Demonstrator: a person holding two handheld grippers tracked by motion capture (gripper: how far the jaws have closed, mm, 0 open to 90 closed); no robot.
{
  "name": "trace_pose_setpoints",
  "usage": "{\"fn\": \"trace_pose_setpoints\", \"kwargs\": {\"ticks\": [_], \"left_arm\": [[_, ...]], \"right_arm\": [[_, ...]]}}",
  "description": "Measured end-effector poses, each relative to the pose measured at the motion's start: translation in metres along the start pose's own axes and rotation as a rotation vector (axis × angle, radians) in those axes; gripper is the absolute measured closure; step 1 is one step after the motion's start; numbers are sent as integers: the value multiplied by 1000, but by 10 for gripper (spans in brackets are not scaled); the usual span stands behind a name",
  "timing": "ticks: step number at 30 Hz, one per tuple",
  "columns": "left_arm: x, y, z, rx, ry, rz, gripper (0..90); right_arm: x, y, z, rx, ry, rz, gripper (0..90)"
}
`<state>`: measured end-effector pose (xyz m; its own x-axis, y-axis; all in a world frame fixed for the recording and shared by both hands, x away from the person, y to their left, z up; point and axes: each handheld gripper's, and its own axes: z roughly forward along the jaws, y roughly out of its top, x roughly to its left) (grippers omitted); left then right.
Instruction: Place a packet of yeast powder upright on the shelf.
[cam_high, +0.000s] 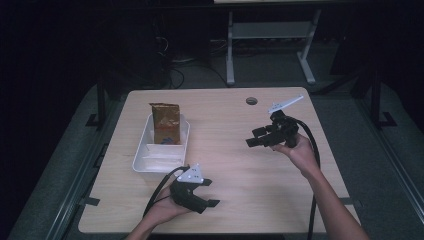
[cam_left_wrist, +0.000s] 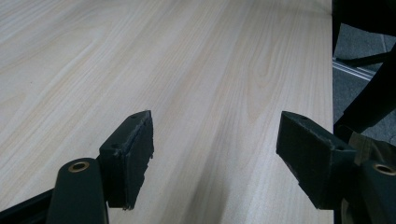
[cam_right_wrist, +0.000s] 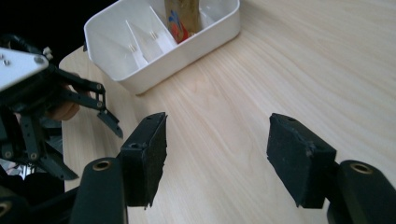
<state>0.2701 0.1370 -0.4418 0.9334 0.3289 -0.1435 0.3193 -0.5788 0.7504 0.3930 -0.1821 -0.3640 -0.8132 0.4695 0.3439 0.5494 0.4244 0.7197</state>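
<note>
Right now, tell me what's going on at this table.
A person holds a claw in each hand over a wooden table. The left claw sits near the front edge, open and empty. The right claw is also open and empty, pointing toward a white divided tray. A brown paper bag stands in the tray's far compartment. Neither claw touches the bag or tray.

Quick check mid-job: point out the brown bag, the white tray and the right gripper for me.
brown bag (cam_high: 165, 123): high view, on its front face.
white tray (cam_high: 156, 165): high view, on its near compartment floor.
right gripper (cam_high: 254, 137): high view, midway between its open fingertips.
</note>
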Motion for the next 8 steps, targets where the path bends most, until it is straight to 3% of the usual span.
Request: {"fn": "trace_pose_setpoints", "kwargs": {"ticks": [8], "left_arm": [[-2, 2, -1, -9, -3, 11, 266]], "right_arm": [[3, -33, -9, -10, -26, 29, 326]]}}
